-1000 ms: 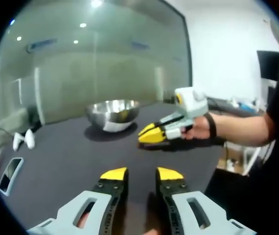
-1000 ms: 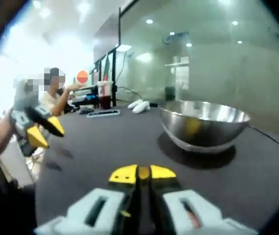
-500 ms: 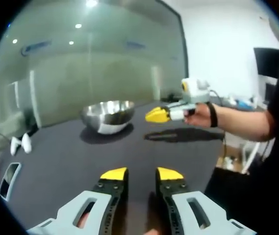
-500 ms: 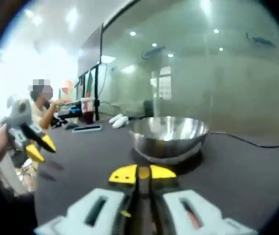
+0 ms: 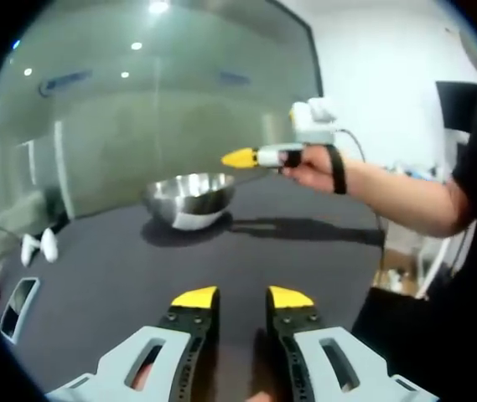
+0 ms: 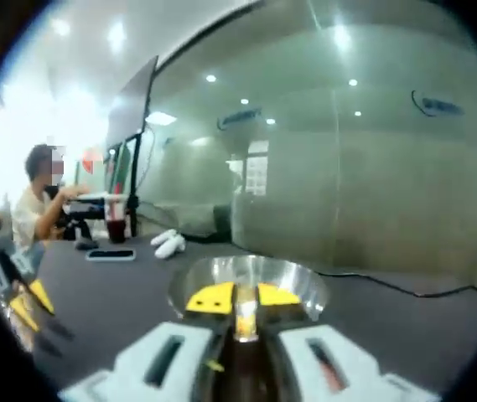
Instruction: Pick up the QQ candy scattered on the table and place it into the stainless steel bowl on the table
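The stainless steel bowl (image 5: 189, 197) stands on the dark table (image 5: 121, 276) in the left gripper view. My right gripper (image 5: 240, 157), held in a hand, hovers in the air just above and to the right of it. In the right gripper view my right gripper (image 6: 245, 298) is shut on a small orange-yellow QQ candy (image 6: 245, 313), and the bowl (image 6: 297, 285) lies right beyond its tips. My left gripper (image 5: 242, 300) is low over the table, open and holding nothing. Its yellow tips (image 6: 27, 303) show at the left edge of the right gripper view.
A phone (image 5: 16, 297) and two white controllers (image 5: 37, 245) lie at the table's left side. A glass wall rises behind the bowl. A drink cup (image 6: 117, 228), a seated person (image 6: 41, 201) and a thin cable (image 6: 389, 286) are further off.
My right gripper has risen from the table and swung toward the bowl, and it now hangs over the bowl's rim. The left gripper has stayed put.
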`<action>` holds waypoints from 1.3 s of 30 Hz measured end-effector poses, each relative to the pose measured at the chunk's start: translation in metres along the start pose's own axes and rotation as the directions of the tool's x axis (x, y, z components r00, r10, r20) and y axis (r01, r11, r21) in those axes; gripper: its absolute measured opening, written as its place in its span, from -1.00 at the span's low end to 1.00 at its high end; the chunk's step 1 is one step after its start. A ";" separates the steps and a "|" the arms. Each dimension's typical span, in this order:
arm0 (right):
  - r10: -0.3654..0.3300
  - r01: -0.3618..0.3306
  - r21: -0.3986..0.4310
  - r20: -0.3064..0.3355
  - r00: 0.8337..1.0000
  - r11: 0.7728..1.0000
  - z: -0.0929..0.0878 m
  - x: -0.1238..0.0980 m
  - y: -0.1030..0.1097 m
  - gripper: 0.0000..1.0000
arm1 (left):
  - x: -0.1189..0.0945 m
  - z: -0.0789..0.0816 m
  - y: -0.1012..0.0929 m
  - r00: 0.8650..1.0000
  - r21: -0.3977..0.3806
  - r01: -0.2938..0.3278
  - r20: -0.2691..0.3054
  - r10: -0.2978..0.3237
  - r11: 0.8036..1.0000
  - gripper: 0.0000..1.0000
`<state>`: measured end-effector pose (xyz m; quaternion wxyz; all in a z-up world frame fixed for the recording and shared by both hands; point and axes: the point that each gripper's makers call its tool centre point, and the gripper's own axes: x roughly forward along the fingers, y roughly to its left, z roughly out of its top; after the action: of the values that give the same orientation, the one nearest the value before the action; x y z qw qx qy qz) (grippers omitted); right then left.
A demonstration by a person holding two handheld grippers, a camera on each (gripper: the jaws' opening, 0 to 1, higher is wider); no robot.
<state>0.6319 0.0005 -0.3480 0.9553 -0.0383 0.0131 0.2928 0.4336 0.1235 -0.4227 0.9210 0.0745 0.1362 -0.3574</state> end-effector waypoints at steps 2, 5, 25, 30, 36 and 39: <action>0.011 -0.011 -0.005 0.018 1.000 1.000 0.002 0.005 0.001 -0.81 | 0.000 -0.002 0.001 1.000 0.002 -0.002 -0.004 0.002 1.000 -0.52; 0.006 -0.005 -0.034 0.024 1.000 0.999 0.003 0.011 0.000 -0.81 | -0.002 -0.004 0.003 1.000 0.000 -0.007 -0.008 0.007 1.000 -0.52; 0.008 -0.008 0.013 -0.005 1.000 1.000 -0.003 -0.003 -0.008 -0.61 | 0.000 -0.002 0.005 1.000 -0.002 -0.010 -0.006 0.010 1.000 -0.49; 0.038 -0.038 0.063 -0.012 0.999 0.997 -0.007 -0.022 -0.003 -0.63 | 0.001 0.000 0.007 1.000 -0.009 -0.016 0.003 0.016 1.000 -0.46; 0.131 -0.133 -0.020 -0.071 0.989 0.991 -0.031 -0.066 0.016 -0.59 | -0.001 0.014 0.012 0.995 -0.002 -0.047 0.092 0.047 0.999 -0.46; 0.155 -0.156 -0.014 -0.085 0.984 0.988 -0.037 -0.086 0.019 -0.55 | 0.001 0.008 0.015 0.996 -0.004 -0.059 0.068 0.059 0.998 -0.45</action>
<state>0.5498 -0.0349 -0.3817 0.9277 -0.0592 0.0532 0.3647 0.4463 0.1315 -0.4150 0.9353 0.0656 0.1029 -0.3322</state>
